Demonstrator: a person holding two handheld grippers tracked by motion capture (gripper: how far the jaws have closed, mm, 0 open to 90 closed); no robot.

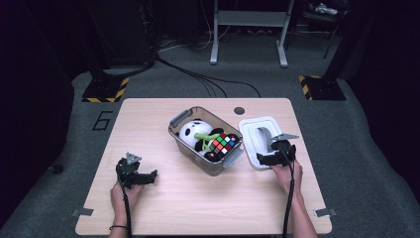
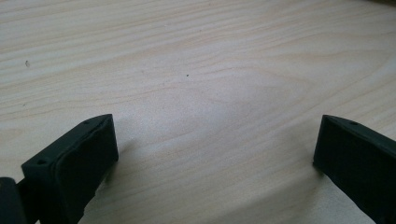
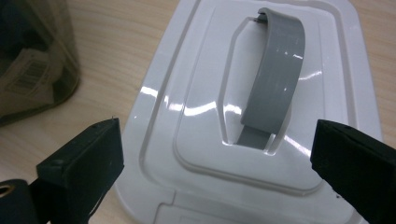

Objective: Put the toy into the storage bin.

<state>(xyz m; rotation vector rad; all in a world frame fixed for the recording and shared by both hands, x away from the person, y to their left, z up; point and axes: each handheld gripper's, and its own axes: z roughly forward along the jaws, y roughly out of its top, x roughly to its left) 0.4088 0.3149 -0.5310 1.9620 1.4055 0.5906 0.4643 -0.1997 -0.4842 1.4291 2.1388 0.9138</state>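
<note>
1. The white lid (image 3: 261, 116) lies flat on the table (image 1: 163, 208), top side up, just to the right of the clear bin (image 1: 184, 133) and off it. That placement leaves the bin's mouth open.
2. The lid's grey handle (image 3: 275, 79) arches up out of its recess, so there is a gap beneath it. That raised strap looks like the natural place to take hold.
3. The right gripper (image 3: 212, 158) hangs over the near end of the lid with its jaws spread wide, one on either side of the handle's near foot, touching nothing. In the high view the right gripper (image 1: 267, 158) sits at the lid's front edge, lined up with the handle. I judge this to be an approach for a grasp not yet made.
4. The bin stands at the middle of the table, turned at an angle. It holds a panda toy (image 1: 194, 133) and a puzzle cube (image 1: 223, 144), the cube resting against the panda.
5. The left gripper (image 1: 146, 177) rests low at the left of the table, well apart from the bin. Its jaws gape over bare wood and hold nothing. It seems parked, leaving the work to the right side.
</note>
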